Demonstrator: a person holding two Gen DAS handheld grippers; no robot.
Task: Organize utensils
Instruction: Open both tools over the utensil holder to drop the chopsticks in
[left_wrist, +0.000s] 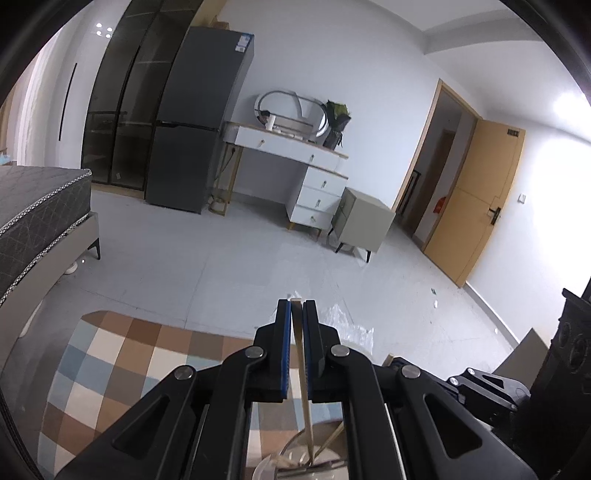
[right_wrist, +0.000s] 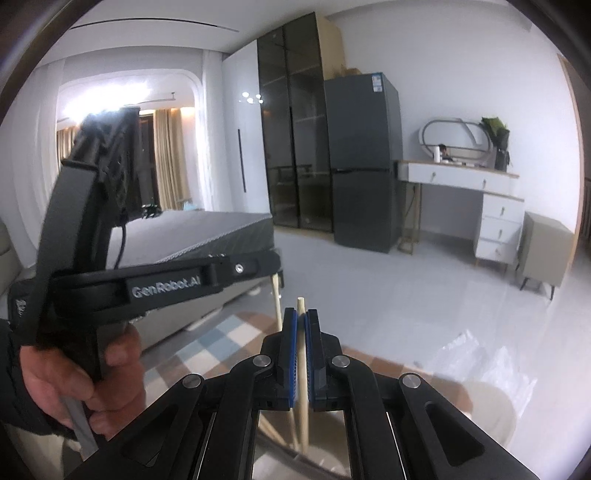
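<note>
Chopstick (left_wrist: 300, 354) clamped upright between left fingers (left_wrist: 284, 350), another likewise right.

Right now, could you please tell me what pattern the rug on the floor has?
The rug is a checkerboard of brown, cream and blue-grey squares, clearest in the left wrist view.

White walls enclose a pale tiled floor (left_wrist: 229, 258) with a checked rug (left_wrist: 122, 362). A grey fridge (left_wrist: 195, 122) stands between dark glass cabinets (left_wrist: 122, 110) and a white dressing table (left_wrist: 295, 151) with oval mirror. A bed (left_wrist: 33, 206) sits left, an open wooden door (left_wrist: 476, 199) right. Curtained windows (right_wrist: 170, 158) glow.
</note>
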